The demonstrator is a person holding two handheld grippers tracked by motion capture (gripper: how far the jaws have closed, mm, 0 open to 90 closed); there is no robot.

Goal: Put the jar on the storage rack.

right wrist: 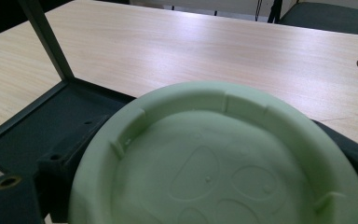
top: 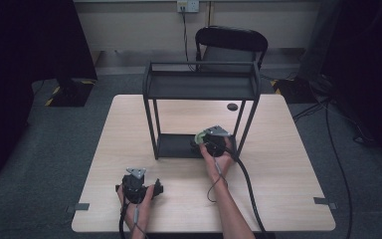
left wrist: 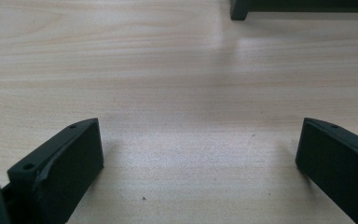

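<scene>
Pale green lid [right wrist: 223, 158] sits clamped in right claw [top: 202, 140]; left claw [left wrist: 200, 163] gapes wide, empty.

You had no readable text, label, brand or number anywhere in these views. The pale green lid [right wrist: 223, 158] in your right gripper [top: 210, 142] bore only raised oval shapes moulded into its underside, not letters, and the table [top: 288, 164] carried no markings.

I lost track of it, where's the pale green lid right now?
The green lid is held in the right gripper, at the front right of the black rack's bottom shelf.
</scene>
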